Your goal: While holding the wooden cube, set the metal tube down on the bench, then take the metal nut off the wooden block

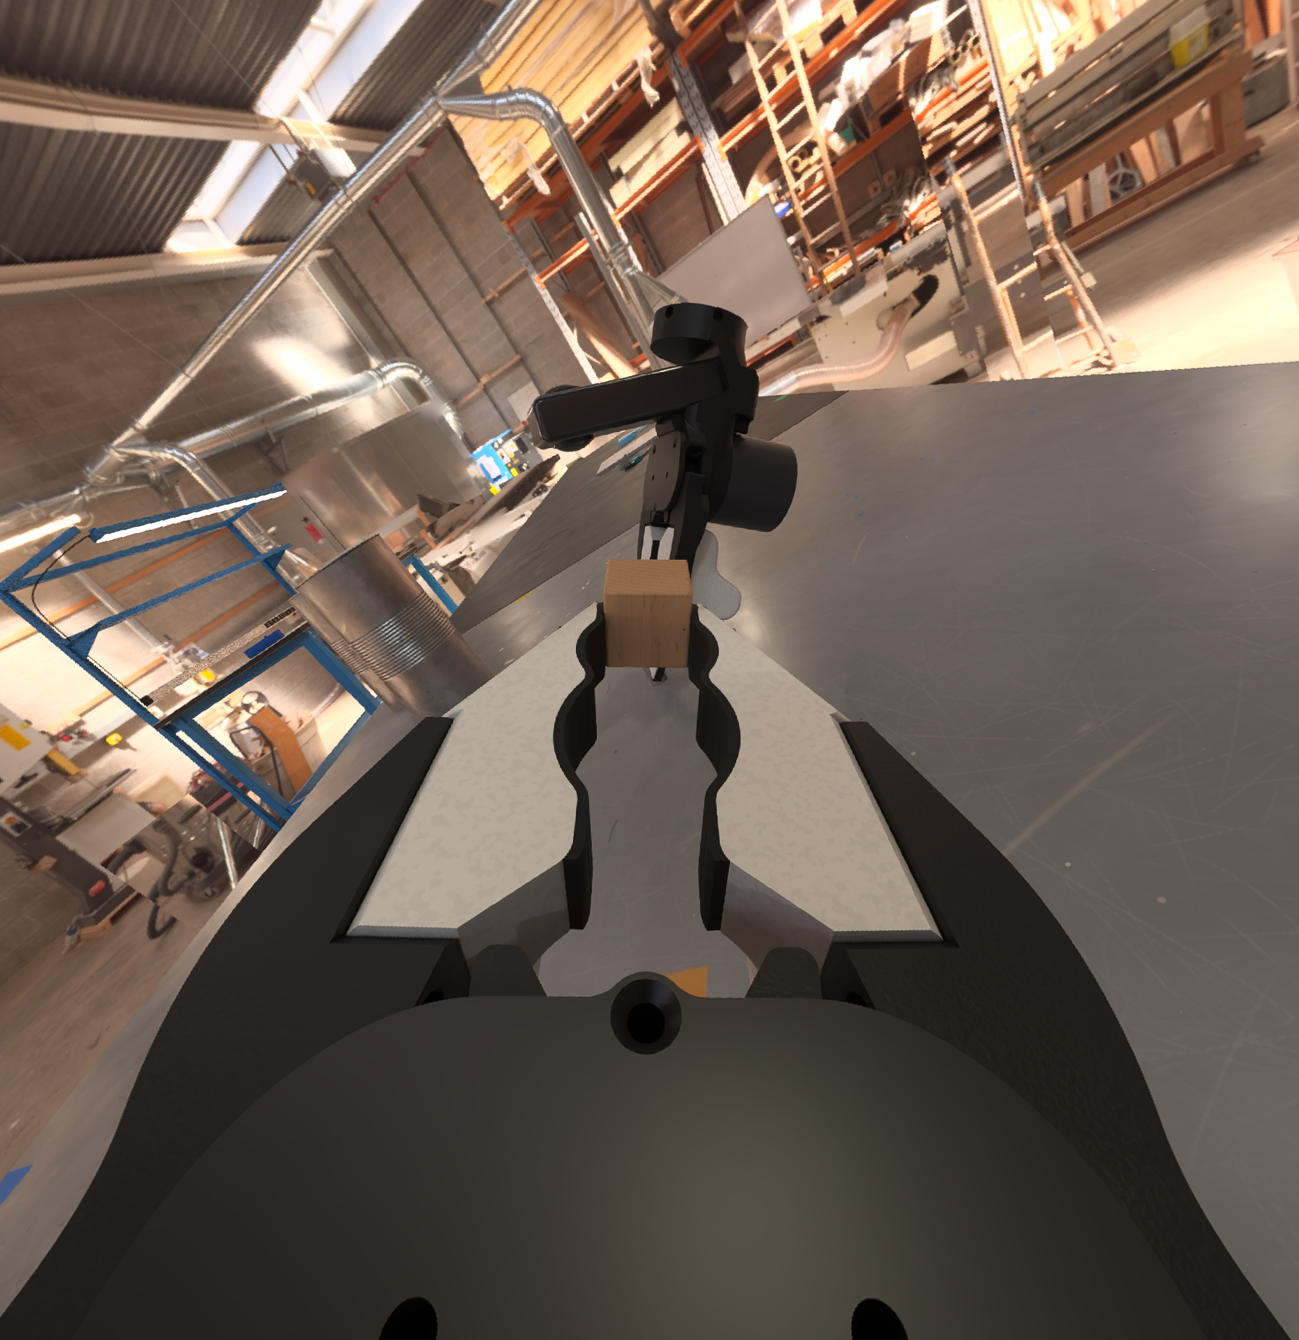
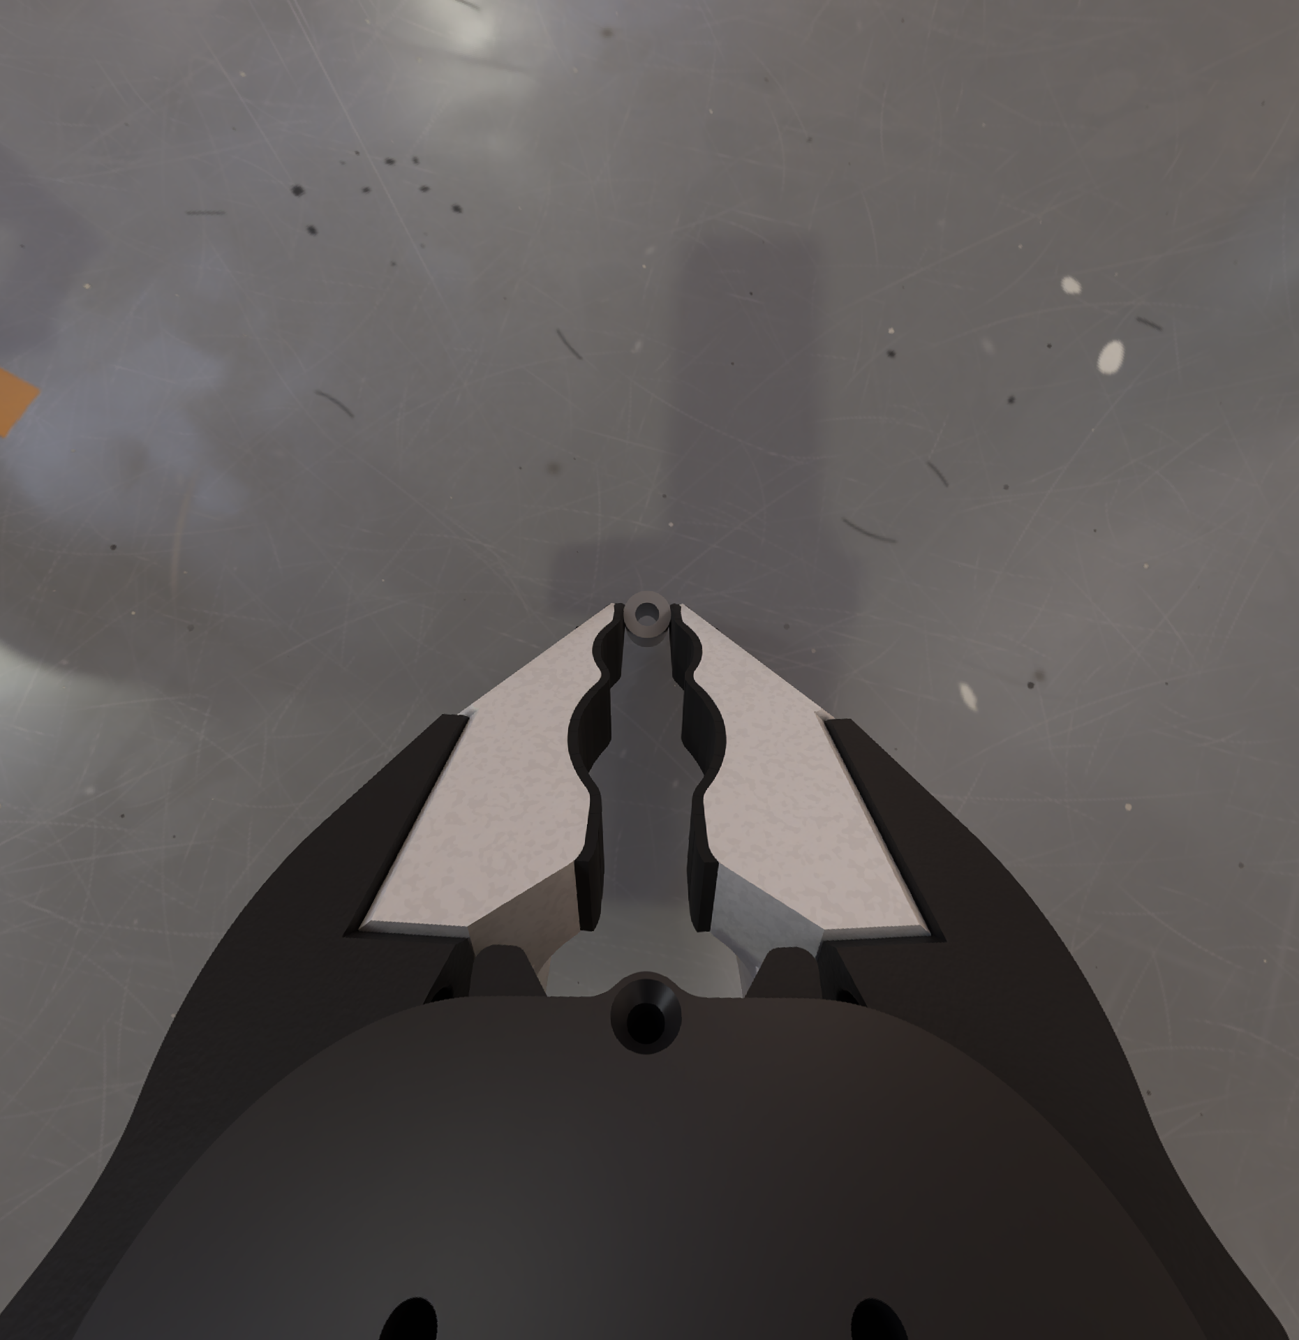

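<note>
In the left wrist view my left gripper (image 1: 646, 616) is shut on the wooden cube (image 1: 646, 613), which sits between its fingertips above the grey bench (image 1: 994, 652). My right gripper (image 1: 659, 544) hangs beyond the cube and points down at the bench; the cube hides its fingertips. A thin dark tip (image 1: 658, 674) shows below the cube. In the right wrist view my right gripper (image 2: 648, 627) is shut on the metal tube (image 2: 648, 616), seen end-on as a small grey ring above the bench (image 2: 994, 507). No metal nut is in view.
An orange-brown patch (image 2: 1, 399) lies at the left edge of the right wrist view; I cannot tell what it is. The bench is scratched and speckled. Past its far edge are a blue frame (image 1: 160, 580), a metal drum (image 1: 378, 616) and workshop shelving.
</note>
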Action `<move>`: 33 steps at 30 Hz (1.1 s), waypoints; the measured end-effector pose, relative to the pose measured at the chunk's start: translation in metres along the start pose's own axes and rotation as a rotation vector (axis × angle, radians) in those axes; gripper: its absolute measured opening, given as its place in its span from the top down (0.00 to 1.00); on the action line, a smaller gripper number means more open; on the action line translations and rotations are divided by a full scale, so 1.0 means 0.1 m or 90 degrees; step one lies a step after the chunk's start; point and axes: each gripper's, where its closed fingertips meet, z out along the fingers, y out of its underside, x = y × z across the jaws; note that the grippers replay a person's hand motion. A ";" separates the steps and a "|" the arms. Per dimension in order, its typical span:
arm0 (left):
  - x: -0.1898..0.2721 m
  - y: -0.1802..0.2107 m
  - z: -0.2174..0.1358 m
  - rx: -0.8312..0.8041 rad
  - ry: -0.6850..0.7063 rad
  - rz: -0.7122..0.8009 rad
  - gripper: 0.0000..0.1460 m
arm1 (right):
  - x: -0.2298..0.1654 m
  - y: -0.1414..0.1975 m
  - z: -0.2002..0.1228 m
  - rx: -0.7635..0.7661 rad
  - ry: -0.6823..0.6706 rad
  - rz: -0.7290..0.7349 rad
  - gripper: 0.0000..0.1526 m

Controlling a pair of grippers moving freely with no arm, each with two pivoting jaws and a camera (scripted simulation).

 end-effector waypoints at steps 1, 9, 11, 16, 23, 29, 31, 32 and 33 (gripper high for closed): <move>0.00 0.00 0.00 0.000 0.000 0.000 0.85 | 0.01 0.02 0.00 -0.006 0.003 0.003 0.92; 0.01 0.01 0.00 -0.004 0.003 0.001 0.85 | 0.06 0.09 0.03 -0.044 0.031 0.015 0.92; 0.01 0.01 0.00 -0.004 0.002 0.000 0.85 | 0.05 0.07 0.02 -0.032 0.026 0.014 0.91; 0.01 0.01 0.00 -0.005 0.001 0.002 0.85 | -0.02 -0.16 -0.09 0.064 -0.003 -0.009 0.82; 0.01 -0.01 0.00 -0.004 -0.001 0.009 0.85 | -0.24 -0.55 -0.34 0.242 -0.048 -0.097 0.84; 0.01 -0.03 0.00 0.003 -0.003 0.010 0.85 | -0.33 -0.59 -0.37 0.270 -0.088 -0.110 0.85; 0.00 -0.03 0.00 0.005 -0.005 0.013 0.85 | -0.37 -0.60 -0.38 0.279 -0.106 -0.109 0.85; 0.00 -0.04 -0.01 0.005 -0.006 0.014 0.85 | -0.39 -0.61 -0.40 0.285 -0.120 -0.108 0.85; 0.00 -0.04 -0.01 0.005 -0.007 0.016 0.85 | -0.42 -0.62 -0.41 0.292 -0.136 -0.105 0.85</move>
